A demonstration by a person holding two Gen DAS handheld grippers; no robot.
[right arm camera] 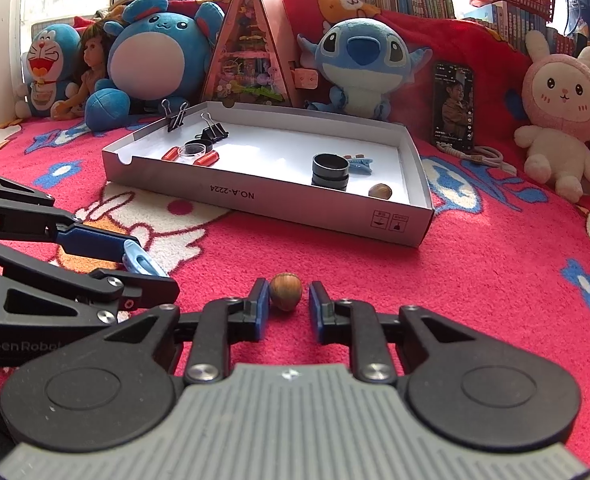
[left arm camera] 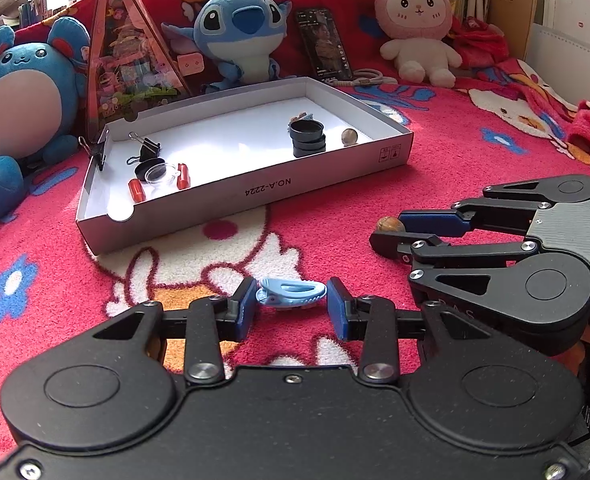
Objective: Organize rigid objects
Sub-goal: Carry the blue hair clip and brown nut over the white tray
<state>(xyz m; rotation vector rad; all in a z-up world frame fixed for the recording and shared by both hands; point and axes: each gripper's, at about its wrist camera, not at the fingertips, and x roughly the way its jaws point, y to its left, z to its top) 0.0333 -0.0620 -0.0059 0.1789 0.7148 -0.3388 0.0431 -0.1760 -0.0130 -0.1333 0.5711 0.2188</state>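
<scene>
The blue clip (left arm camera: 291,293) and the nut (right arm camera: 285,291) are the two loose bits left out on the red blanket (right arm camera: 475,300), both short of the white box (left arm camera: 247,200). The clip sits right between the left tongs (left arm camera: 291,312), which are spread around it with a sliver of gap on each side — not squeezing it yet as far as I can see. Same story on the right: the right tongs (right arm camera: 285,308) are open around the nut, with the left pad about touching it and the other pad clearly apart.

Further out, the box already holds a stack of black caps (right arm camera: 330,171), another blue clip (right arm camera: 360,163), a second nut (right arm camera: 380,191), binder clips (right arm camera: 214,132) and some orange pieces (right arm camera: 207,158) near a clear dish (right arm camera: 193,151).

What could go sideways, I reckon: the nut is round and hard, so an off-centre squeeze could squirt it out across the blanket. The clip is curved and smooth, and gripping it end to end could make it pivot or pop free. Also the two grippers are close together here — lifting both at once risks a bump. The plush pile could also snag the clip on the way up.
</scene>
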